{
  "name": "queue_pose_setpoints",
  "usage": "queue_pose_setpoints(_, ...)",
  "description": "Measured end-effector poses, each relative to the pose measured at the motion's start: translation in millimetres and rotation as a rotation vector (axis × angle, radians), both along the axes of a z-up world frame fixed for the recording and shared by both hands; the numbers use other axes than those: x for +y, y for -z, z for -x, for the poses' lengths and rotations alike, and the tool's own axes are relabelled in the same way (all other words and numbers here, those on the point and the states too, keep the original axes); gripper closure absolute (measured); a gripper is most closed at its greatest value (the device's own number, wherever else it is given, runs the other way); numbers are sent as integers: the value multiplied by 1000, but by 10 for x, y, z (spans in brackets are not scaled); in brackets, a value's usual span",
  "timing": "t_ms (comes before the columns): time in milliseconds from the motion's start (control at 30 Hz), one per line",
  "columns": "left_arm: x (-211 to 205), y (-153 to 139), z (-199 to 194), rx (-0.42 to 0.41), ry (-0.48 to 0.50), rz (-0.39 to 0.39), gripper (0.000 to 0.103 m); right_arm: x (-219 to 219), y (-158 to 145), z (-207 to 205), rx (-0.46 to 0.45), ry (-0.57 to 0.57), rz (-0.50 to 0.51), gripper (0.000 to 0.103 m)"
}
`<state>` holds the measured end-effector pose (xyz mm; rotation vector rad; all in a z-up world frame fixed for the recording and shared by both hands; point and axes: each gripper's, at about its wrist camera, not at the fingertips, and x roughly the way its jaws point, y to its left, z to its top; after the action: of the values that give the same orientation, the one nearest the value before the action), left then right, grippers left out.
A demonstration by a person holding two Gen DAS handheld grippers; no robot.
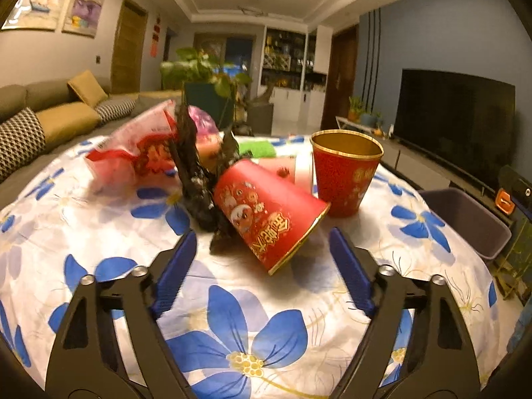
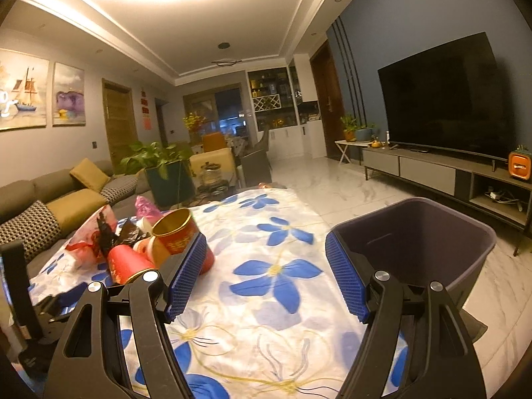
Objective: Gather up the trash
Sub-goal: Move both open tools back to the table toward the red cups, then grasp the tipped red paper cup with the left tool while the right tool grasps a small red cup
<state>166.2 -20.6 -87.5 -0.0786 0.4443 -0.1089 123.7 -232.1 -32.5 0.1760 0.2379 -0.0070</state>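
Flowered cloth, white with big blue blooms, covers the table (image 1: pixel 99 232) and fills the lower half of both views. Next in size is the dark plastic bin (image 2: pixel 472 249) at the right of my right-hand view, standing off the table's edge with nothing visible inside it. The trash heap sits mid-frame in the left view: a pink and red plastic bag (image 1: pixel 133 146), a crumpled black wrapper (image 1: pixel 196 183), an upright red paper cup (image 1: pixel 345 176) with a gold rim, and, nearest me, a tipped red cup (image 1: pixel 269 212).

That tipped cup leans against the wrapper, its long axis slanting from upper left to lower right, mouth pointing down and right toward the cloth. I judge it light, thin-walled and easily crushed, so I would close gently across its sides near the stiffer rolled rim.

My left gripper (image 1: pixel 262 242) is spread wide and holds nothing, its blue pads just short of that cup. My right gripper (image 2: pixel 266 249) is likewise wide apart and bare, between the heap and the bin.
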Motion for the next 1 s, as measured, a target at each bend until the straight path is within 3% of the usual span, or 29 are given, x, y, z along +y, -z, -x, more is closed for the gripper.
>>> queue_pose_setpoints(67,-13,26,-67,34,22,1,38,40,-6,-28,2,-11,-1,30)
queue_pose_setpoints(333,44,119,-240,132,35,42,92,188,20,-113,16,-53,19,30)
queue_pose_setpoints(433,137,138,-244,139,33,92,100,280,44,-167,26,-70,30,30)
queue_pose_setpoints(767,480,-30,1,73,34,176,101,574,95,-354,51,-123,46,30)
queue_pose_setpoints(1000,753,-193,138,23,-2,184,101,748,60,-551,37,-139,64,30)
